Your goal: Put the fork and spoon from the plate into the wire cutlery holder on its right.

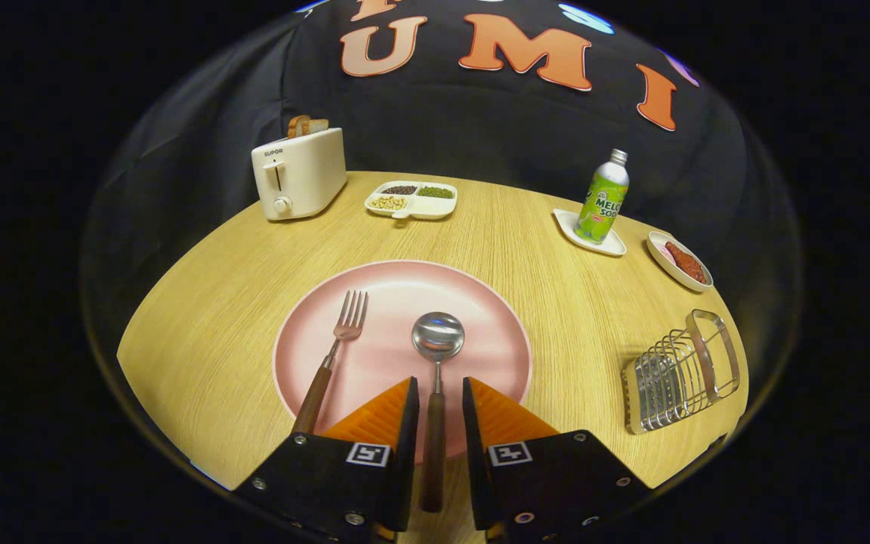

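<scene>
Where the wooden table (239,279) meets the booth wall at far left: cream toaster (298,173) with bread slices (307,125) in its slots, then a divided dish (411,199) of beans. Nearer, on the pink plate (480,302): fork (333,359) at left, spoon (436,385) beside it, both wooden-handled. Gripper (439,397) spread, fingers flanking the spoon handle, contact not discernible. Further right: green soda bottle (603,198) upright on a white tray (587,233), small dish (680,261) with red food, and wire cutlery holder (680,372) well apart from the plate.
</scene>
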`<state>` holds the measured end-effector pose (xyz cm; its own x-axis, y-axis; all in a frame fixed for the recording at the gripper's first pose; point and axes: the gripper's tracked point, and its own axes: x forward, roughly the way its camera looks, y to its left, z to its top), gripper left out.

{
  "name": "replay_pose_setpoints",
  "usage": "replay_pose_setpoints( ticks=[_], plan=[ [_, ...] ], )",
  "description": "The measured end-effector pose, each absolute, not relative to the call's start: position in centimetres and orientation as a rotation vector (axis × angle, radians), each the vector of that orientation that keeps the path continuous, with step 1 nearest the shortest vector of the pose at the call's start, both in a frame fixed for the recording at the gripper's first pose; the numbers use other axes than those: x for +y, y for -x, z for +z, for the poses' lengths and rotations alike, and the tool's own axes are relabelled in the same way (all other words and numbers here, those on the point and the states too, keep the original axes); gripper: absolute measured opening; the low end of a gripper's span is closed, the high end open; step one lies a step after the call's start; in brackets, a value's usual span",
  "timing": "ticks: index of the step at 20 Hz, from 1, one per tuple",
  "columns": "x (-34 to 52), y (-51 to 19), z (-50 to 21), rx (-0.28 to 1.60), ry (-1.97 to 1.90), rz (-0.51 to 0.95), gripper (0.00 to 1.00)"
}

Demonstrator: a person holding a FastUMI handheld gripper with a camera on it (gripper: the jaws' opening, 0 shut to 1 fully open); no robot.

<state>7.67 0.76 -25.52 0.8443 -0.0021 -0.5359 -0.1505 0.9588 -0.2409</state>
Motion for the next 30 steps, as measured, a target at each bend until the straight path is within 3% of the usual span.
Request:
replay_pose_setpoints(
  ticks=[3,7,19,26,30],
  plan=[
    [0.7,-7.6,-26.4,0.608,0.280,0.080,0.14],
    [0.9,-7.3,-26.2,0.650,0.232,0.072,0.04],
    [-1.4,-4.0,-18.2,0.581,0.279,0.081,0.03],
    [-9.5,-2.0,-12.2,0.627,0.347,-0.026,0.04],
    [-14.0,-1.0,-11.3,0.755,0.389,-0.079,0.04]
  ],
)
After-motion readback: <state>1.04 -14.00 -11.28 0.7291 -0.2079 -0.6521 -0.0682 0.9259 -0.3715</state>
